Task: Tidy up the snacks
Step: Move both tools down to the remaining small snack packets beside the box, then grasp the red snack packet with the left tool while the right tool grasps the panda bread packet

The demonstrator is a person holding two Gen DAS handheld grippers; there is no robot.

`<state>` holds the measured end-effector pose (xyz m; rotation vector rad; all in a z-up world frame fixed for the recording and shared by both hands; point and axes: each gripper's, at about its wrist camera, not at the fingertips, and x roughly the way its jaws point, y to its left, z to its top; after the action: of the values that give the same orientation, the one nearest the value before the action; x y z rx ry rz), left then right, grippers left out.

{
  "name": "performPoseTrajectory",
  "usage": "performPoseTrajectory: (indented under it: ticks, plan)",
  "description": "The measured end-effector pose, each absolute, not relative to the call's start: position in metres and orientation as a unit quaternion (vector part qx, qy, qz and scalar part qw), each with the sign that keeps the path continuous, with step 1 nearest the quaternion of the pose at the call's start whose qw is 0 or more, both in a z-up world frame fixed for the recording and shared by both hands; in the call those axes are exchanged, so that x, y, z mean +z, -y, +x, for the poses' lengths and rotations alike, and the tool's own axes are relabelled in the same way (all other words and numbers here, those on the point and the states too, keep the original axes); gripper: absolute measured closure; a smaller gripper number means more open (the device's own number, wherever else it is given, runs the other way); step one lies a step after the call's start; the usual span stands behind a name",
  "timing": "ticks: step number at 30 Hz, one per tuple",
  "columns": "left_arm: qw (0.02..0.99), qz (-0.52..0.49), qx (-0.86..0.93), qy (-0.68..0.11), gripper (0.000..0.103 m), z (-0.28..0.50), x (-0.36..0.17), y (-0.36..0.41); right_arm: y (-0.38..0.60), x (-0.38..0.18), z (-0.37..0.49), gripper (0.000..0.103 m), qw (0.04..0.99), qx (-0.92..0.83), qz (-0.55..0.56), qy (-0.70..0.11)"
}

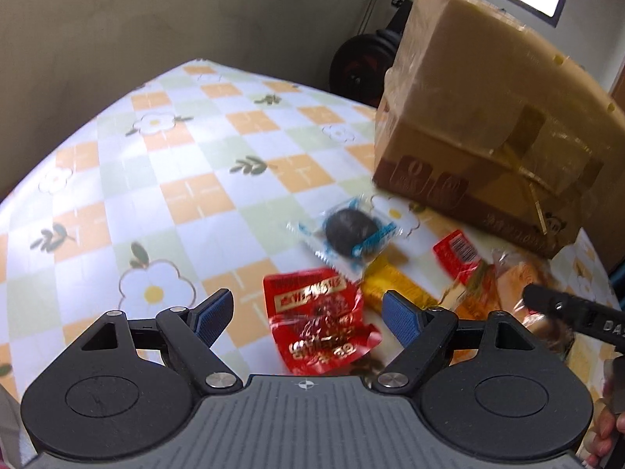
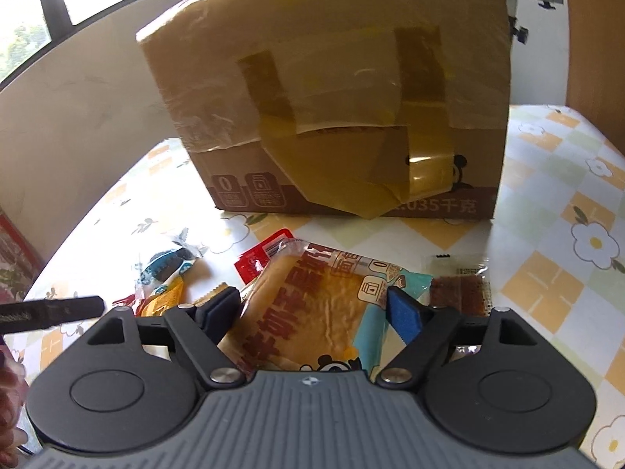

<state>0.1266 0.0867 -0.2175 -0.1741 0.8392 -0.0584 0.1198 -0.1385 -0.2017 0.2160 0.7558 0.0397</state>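
My left gripper (image 1: 308,312) hangs open over a red snack packet (image 1: 320,320) that lies on the checked tablecloth (image 1: 175,156) between its blue pads. Beyond it lie a dark round cookie in a clear blue wrapper (image 1: 349,230), a yellow packet (image 1: 394,285) and a small red packet (image 1: 455,252). My right gripper (image 2: 314,312) straddles a flat bread packet (image 2: 312,305). One pad stands at each side edge of the packet and I see no squeeze on it. A taped cardboard box (image 2: 332,97) stands upright just behind the snacks.
A brown bar in a clear wrapper (image 2: 461,289) lies right of the bread packet. The cookie (image 2: 164,264) and yellow packet (image 2: 164,297) sit to its left. A finger of the left gripper (image 2: 50,308) reaches in from the left. Walls and a window lie behind the table.
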Motion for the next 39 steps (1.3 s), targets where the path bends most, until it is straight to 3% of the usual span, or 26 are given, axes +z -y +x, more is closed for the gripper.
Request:
performPoseTrajectory:
  ticks: [12, 15, 25, 30, 36, 39]
  plan:
    - [0.908, -0.038, 0.0, -0.418, 0.02, 0.139, -0.239, -0.066, 0.143, -0.204, 0.114, 0.021, 0.93, 0.034, 0.111, -0.349]
    - [0.911, -0.024, 0.014, -0.41, 0.031, 0.137, -0.239, -0.067, 0.143, -0.204, 0.113, 0.021, 0.929, 0.033, 0.114, -0.349]
    - [0.918, -0.042, 0.006, -0.393, 0.051, 0.127, -0.23, -0.072, 0.142, -0.203, 0.113, 0.021, 0.93, 0.033, 0.116, -0.348]
    - [0.918, -0.04, 0.001, -0.395, 0.05, 0.126, -0.231, -0.07, 0.143, -0.204, 0.113, 0.021, 0.929, 0.033, 0.118, -0.348]
    - [0.908, -0.009, 0.014, -0.419, 0.031, 0.124, -0.236, -0.067, 0.142, -0.204, 0.112, 0.021, 0.929, 0.033, 0.119, -0.348]
    - [0.903, -0.023, 0.015, -0.428, 0.029, 0.121, -0.234, -0.074, 0.143, -0.204, 0.112, 0.021, 0.929, 0.034, 0.12, -0.348]
